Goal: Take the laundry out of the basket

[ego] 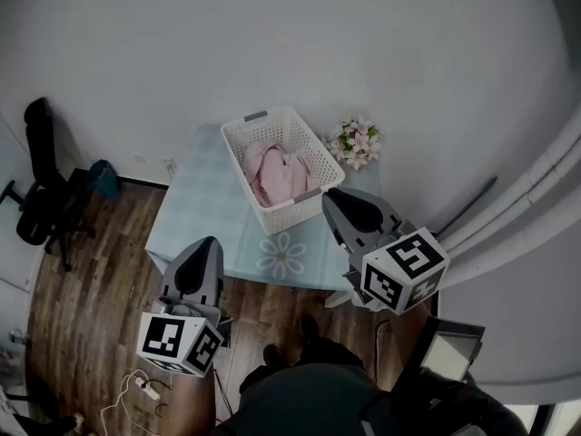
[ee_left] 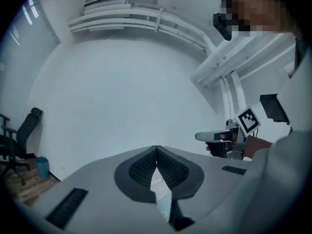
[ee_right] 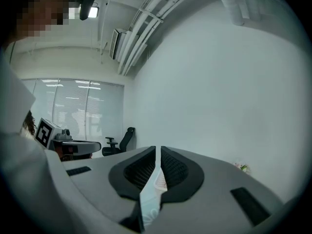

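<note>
The white basket (ego: pixel 290 214) stands on the counter (ego: pixel 195 207) near the centre of the head view, with the pink laundry (ego: pixel 275 173) bunched inside it. A bunch of pink flowers (ego: pixel 356 142) sits just beside the basket, to its upper right by the wall. The left gripper (ee_left: pixel 156 149) shows at the lower left of the head view, by the counter's near edge, its jaws together with nothing between them. The right gripper (ee_right: pixel 158 150) shows right of centre, its tip near the basket's near right corner, jaws closed and empty. A black office chair (ego: pixel 41 189) stands on the wood floor (ego: pixel 91 316) at the left
</note>
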Tool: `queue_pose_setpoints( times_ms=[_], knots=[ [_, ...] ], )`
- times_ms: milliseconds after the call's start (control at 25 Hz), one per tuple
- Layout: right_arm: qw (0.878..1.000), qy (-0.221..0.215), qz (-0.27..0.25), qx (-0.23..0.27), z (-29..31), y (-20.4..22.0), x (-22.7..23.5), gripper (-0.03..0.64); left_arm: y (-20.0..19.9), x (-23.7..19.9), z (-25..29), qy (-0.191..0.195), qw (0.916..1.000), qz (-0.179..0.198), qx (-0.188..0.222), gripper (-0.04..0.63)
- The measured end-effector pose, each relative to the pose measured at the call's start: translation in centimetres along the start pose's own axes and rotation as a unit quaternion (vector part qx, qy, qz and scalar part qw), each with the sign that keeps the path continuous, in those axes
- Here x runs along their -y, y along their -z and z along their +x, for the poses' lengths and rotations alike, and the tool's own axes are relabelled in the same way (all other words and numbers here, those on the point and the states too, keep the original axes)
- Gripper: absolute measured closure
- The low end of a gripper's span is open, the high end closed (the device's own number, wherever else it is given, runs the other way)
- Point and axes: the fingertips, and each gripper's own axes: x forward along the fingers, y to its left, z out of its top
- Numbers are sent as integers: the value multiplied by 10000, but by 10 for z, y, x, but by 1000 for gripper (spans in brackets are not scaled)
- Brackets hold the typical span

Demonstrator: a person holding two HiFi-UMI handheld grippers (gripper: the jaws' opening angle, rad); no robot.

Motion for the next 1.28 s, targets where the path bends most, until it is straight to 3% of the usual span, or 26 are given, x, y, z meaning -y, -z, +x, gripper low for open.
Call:
queue_pose_setpoints(
  times_ms=[440, 800, 1000, 1280],
  knots=[
    [9990, -443, 103, 9, 45, -12, 69, 577, -15, -1, 78, -370, 9990, 229, -98, 588],
    [9963, -814, 272, -47, 84, -3, 132, 444, -8, -3, 136, -739, 9959, 384, -343, 588],
    [9914, -1216, 327, -352, 120, 7, 130, 324, -8, -23, 150, -842, 9948, 385, -424, 588],
    [9844, -1274, 512, -1097, 177, 40, 125, 189, -8, -64, 170, -678, 9958, 384, -473, 588]
  ],
)
